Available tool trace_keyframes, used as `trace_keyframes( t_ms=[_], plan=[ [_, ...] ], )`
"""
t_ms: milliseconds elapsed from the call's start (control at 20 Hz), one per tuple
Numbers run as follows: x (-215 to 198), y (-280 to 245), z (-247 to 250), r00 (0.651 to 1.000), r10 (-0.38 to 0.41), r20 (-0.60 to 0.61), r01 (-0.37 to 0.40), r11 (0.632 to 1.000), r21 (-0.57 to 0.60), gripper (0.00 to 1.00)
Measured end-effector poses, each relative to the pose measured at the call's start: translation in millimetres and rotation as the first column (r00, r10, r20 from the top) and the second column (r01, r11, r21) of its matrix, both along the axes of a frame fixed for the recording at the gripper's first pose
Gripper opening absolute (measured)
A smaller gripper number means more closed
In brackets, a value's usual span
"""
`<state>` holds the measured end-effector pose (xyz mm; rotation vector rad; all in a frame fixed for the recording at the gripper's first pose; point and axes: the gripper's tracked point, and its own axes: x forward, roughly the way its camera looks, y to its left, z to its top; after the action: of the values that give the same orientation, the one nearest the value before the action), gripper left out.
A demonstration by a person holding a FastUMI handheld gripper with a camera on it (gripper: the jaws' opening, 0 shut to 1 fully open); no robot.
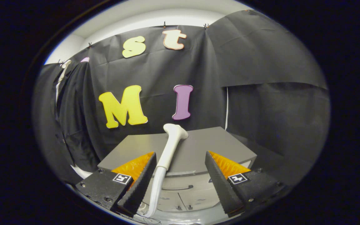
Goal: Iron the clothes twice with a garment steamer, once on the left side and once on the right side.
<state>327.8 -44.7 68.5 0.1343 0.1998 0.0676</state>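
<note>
Steamer head (172,142): lies just ahead of my gripper (180,170), handle running toward me near one finger; my fingers apart, holding nothing

You will find no word, brand or number to read on the garment steamer (171,147) or on the grey cabinet (211,147) that carries it. The only signs are two small square black-and-white coded markers, one (122,178) on the body behind the left finger and one (237,178) behind the right; neither spells anything legible. Your gripper (180,153) stands with its fingers spread apart, the steamer's handle between them and close to the left finger.
</note>
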Motion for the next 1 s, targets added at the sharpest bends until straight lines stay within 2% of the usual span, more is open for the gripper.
trace_keyframes(
  t_ms=[400,800,850,1000],
  plan=[
    [99.3,21.7,-37.2,0.98,0.097,-0.175,-0.102,0.995,-0.02,0.97],
    [139.2,47.8,-61.2,0.945,0.173,-0.278,-0.184,0.983,-0.014,0.93],
    [138.1,50.2,-62.3,0.939,0.186,-0.289,-0.196,0.98,-0.008,0.92],
    [146.9,55.4,-70.1,0.931,0.187,-0.314,-0.201,0.98,-0.011,0.73]
  ],
)
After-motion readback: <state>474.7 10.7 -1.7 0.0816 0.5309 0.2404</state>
